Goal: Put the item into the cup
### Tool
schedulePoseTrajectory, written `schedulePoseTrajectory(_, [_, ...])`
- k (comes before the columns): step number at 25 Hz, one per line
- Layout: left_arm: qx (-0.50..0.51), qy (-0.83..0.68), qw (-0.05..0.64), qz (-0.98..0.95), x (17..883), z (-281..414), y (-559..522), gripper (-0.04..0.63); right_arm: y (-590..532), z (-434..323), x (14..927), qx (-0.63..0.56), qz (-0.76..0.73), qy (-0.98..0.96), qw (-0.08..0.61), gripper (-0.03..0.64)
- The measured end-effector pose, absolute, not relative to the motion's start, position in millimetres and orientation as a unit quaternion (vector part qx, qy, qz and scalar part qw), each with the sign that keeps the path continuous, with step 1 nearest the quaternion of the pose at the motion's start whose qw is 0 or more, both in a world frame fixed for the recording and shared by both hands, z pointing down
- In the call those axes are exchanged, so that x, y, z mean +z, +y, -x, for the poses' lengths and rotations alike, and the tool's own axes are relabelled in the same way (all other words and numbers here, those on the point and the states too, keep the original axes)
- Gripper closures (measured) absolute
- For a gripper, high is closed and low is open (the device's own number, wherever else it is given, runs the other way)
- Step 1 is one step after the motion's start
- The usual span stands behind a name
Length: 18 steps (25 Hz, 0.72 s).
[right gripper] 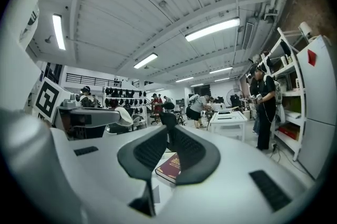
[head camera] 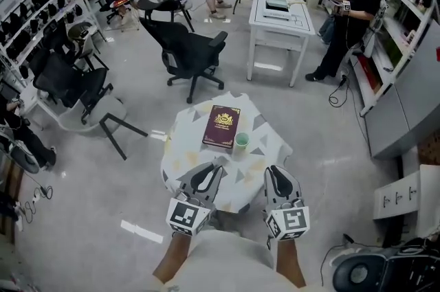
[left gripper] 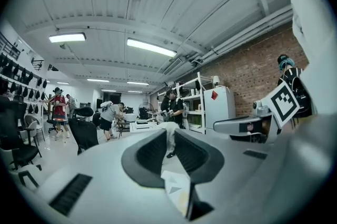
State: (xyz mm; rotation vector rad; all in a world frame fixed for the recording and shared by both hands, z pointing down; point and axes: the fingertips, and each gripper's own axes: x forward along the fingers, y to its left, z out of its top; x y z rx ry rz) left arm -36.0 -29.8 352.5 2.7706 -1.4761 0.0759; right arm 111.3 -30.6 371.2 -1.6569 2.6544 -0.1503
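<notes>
hovering near the cup [head camera: 241,140], left gripper [head camera: 219,163] and right gripper [head camera: 272,169] have fingers [left gripper: 152,152] together.

A round table [head camera: 184,146] under a patterned cloth carried a maroon book [head camera: 221,126] near its far edge. Beyond the table stood a black chair [head camera: 190,50], and further off a white desk [head camera: 282,19]. Far right of the table, a person [head camera: 352,9] in black faced shelves [head camera: 402,16].

The left hand-held gripper [head camera: 218,165] and right hand-held gripper [head camera: 274,171] are pale grey, with black ribbed pads [head camera: 203,178] and black-and-white square marker cubes [head camera: 184,216].
</notes>
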Motion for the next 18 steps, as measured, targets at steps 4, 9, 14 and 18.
schedulePoseTrajectory(4, [0.019, -0.458, 0.003, -0.889, 354.0, 41.9, -50.0, 0.540, -45.6, -105.9, 371.4, -0.046, 0.540, 0.840, 0.001, 0.568])
schedulePoseTrajectory(9, [0.012, -0.442, 0.006, -0.897, 353.6, 51.4, -75.8, 0.540, -65.1, -94.3, 370.2, -0.042, 0.554, 0.832, -0.006, 0.568])
schedulePoseTrajectory(14, [0.002, -0.428, 0.006, -0.904, 350.1, 65.7, -102.6, 0.540, -86.2, -79.1, 367.4, -0.037, 0.566, 0.823, -0.012, 0.568])
schedulePoseTrajectory(18, [-0.004, -0.418, 0.011, -0.909, 351.4, 77.2, -123.6, 0.540, -101.9, -66.6, 365.6, -0.034, 0.577, 0.816, -0.018, 0.568])
